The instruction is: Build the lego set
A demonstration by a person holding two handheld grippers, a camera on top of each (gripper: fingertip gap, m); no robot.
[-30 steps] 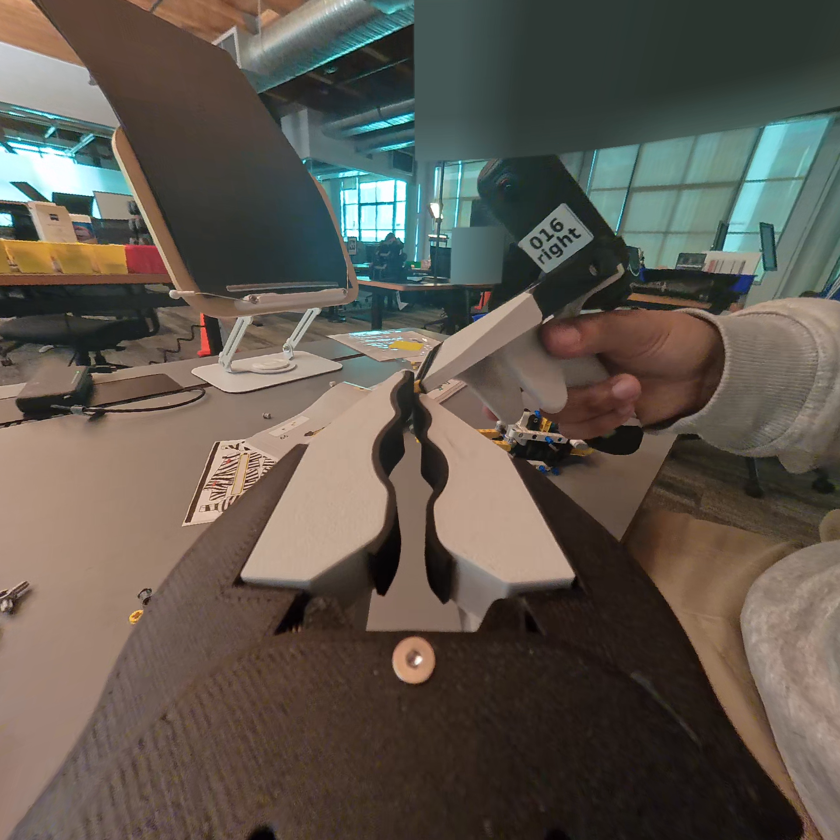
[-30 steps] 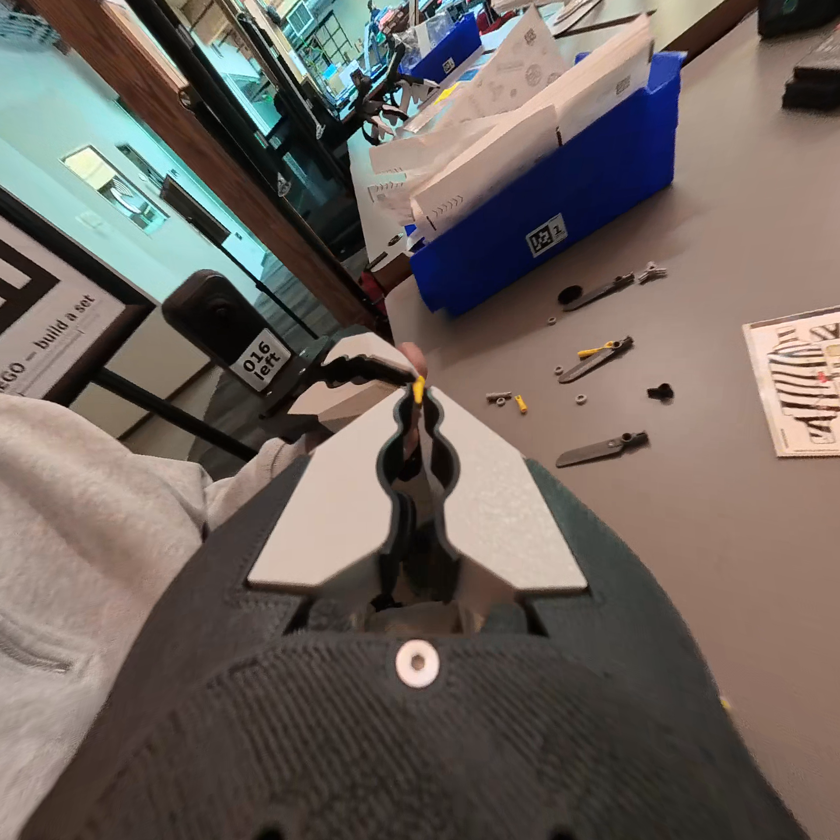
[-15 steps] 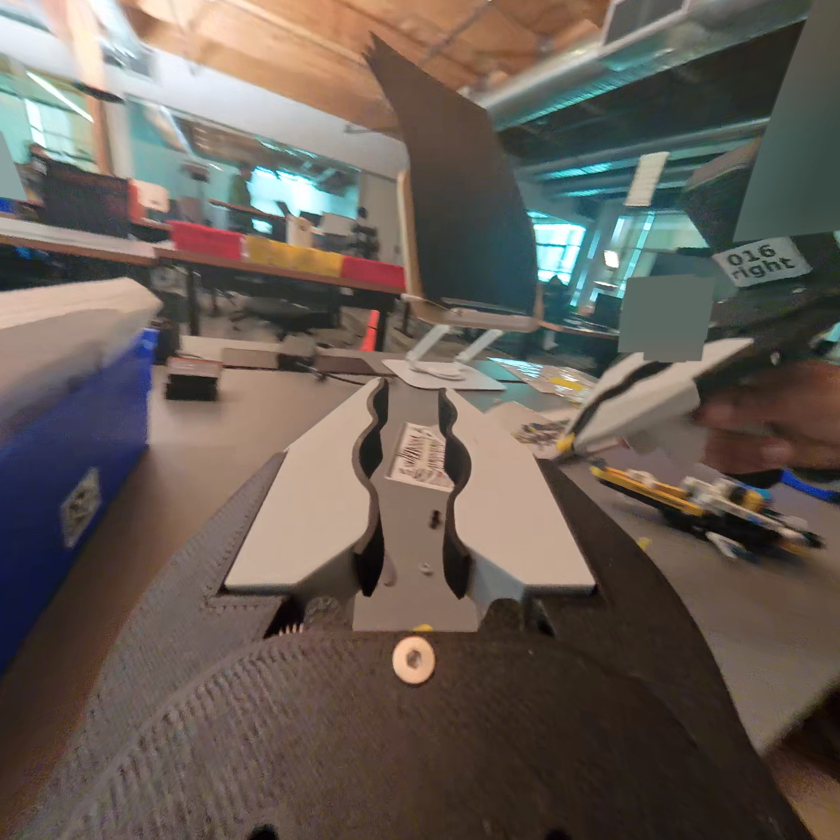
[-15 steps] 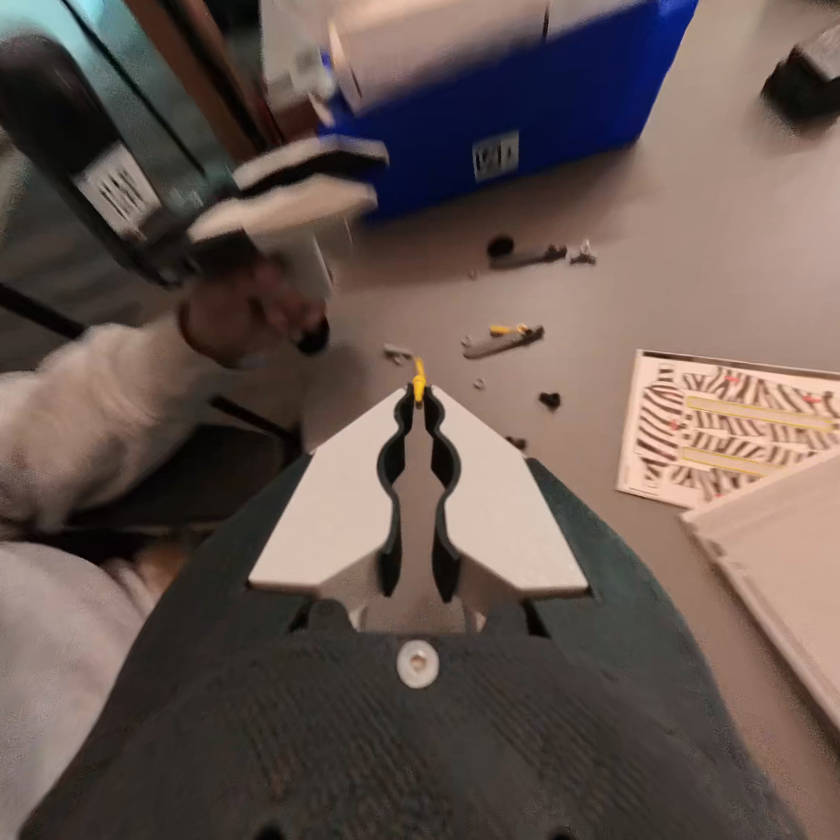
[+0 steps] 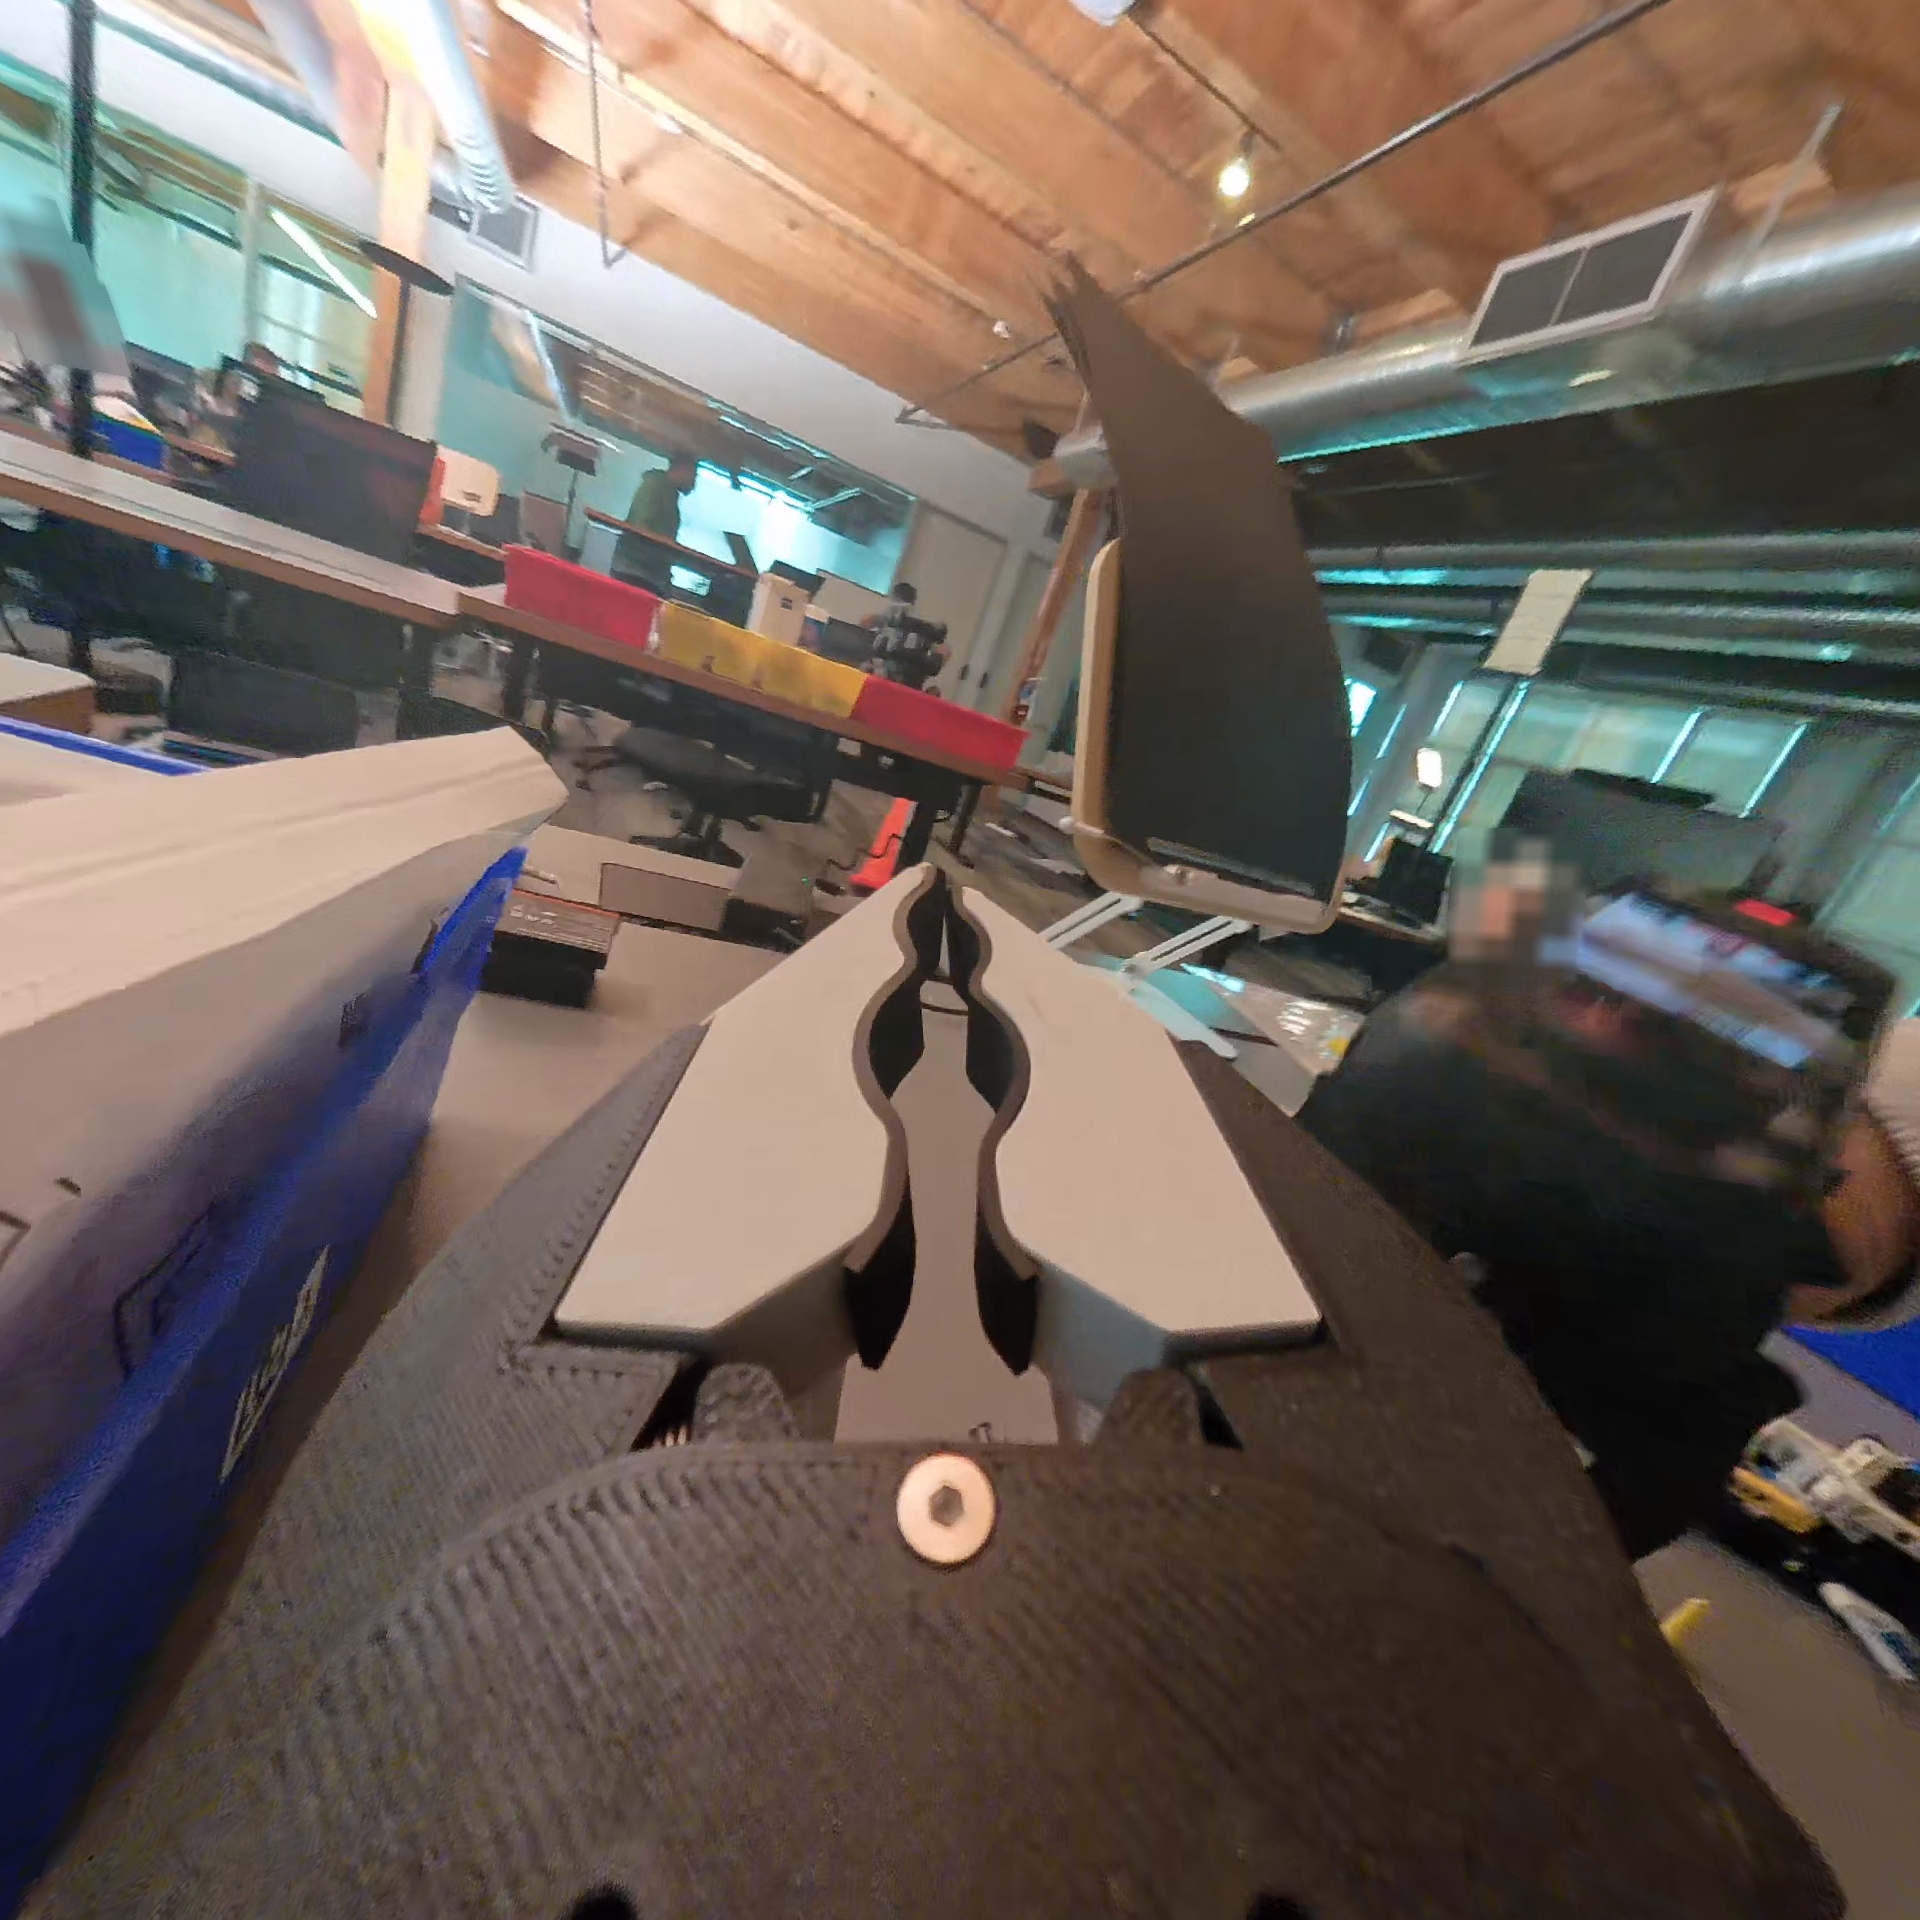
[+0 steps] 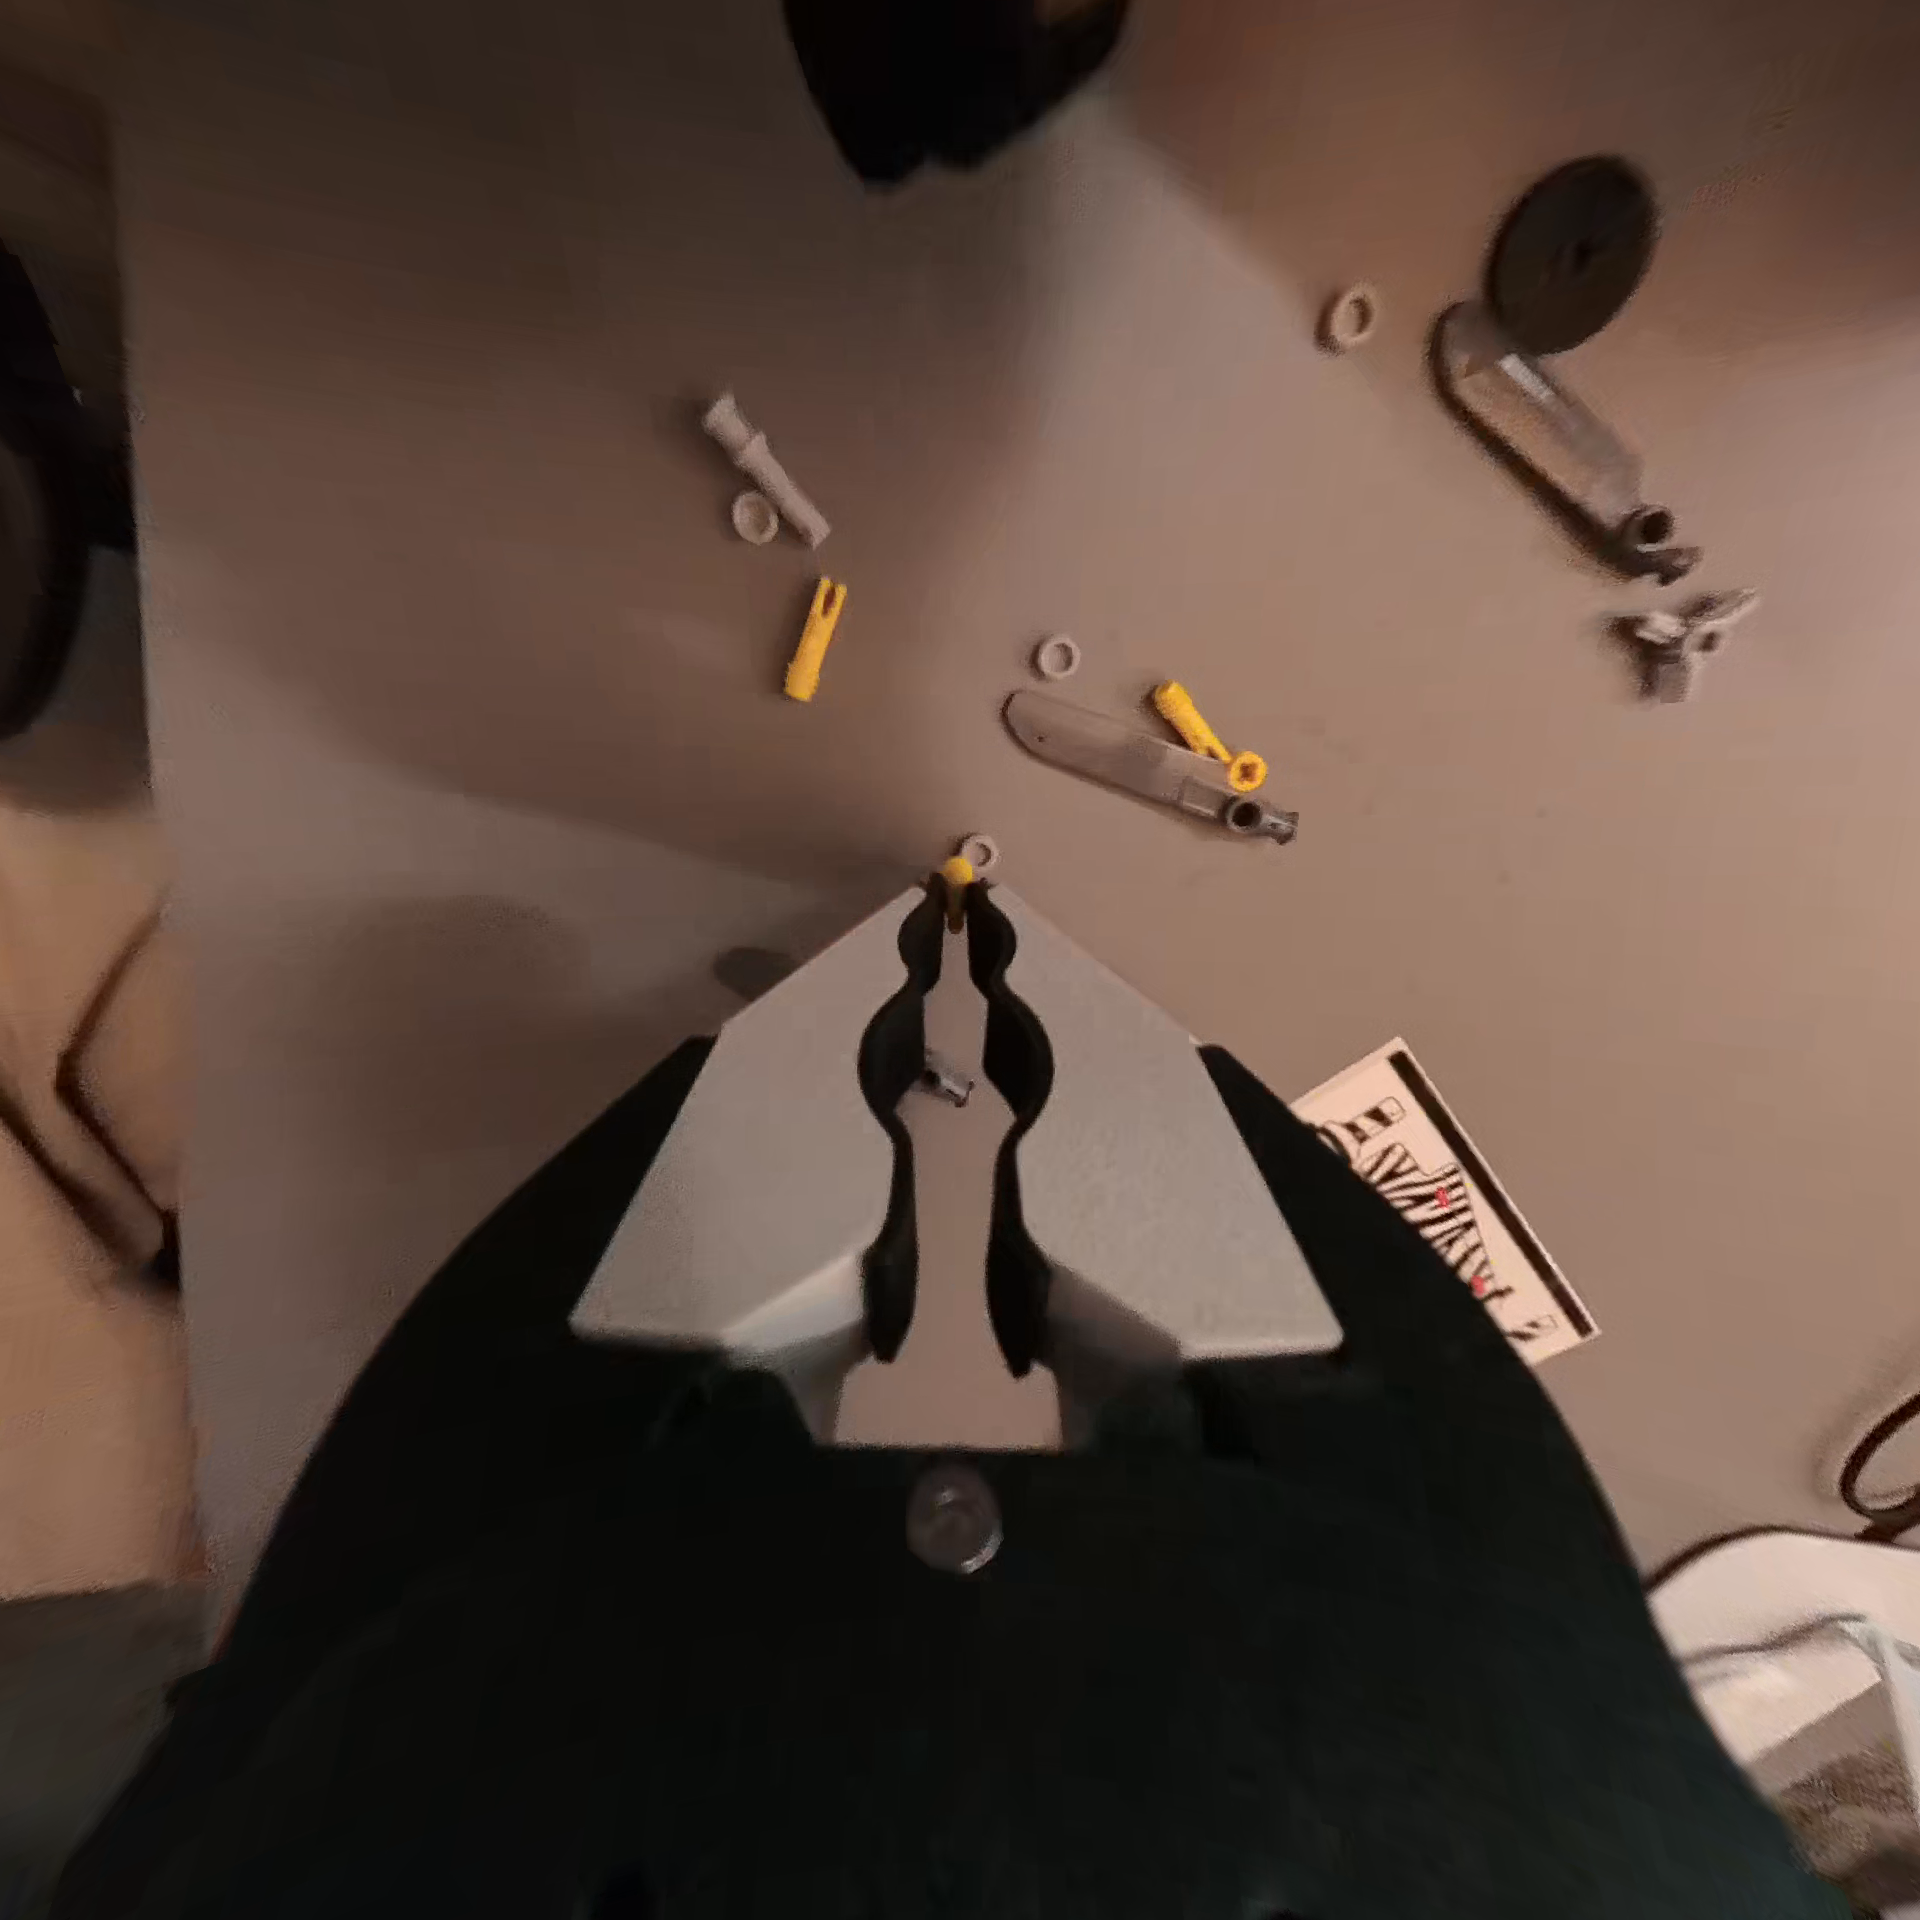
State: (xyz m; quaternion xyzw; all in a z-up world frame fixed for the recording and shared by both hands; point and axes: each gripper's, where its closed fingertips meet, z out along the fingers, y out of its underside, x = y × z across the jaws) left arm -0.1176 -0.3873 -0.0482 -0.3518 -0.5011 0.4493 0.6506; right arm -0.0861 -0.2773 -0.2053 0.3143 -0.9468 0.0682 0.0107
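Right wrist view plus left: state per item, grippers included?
Right gripper: shut on small yellow peg, above the table.
Left gripper: tips nearly closed, nothing visible between them.
Loose yellow pin: lying flat on grey table.
Grey blade piece: flat, a yellow axle pin resting across it.
Striped sticker sheet: flat, partly hidden.

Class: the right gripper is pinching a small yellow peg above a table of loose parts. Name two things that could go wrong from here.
1. The right gripper holds the yellow peg only at its very fingertips, so it might slip or twist out.
2. A grey ring lies right beside the tips; lowering here could knock it away.
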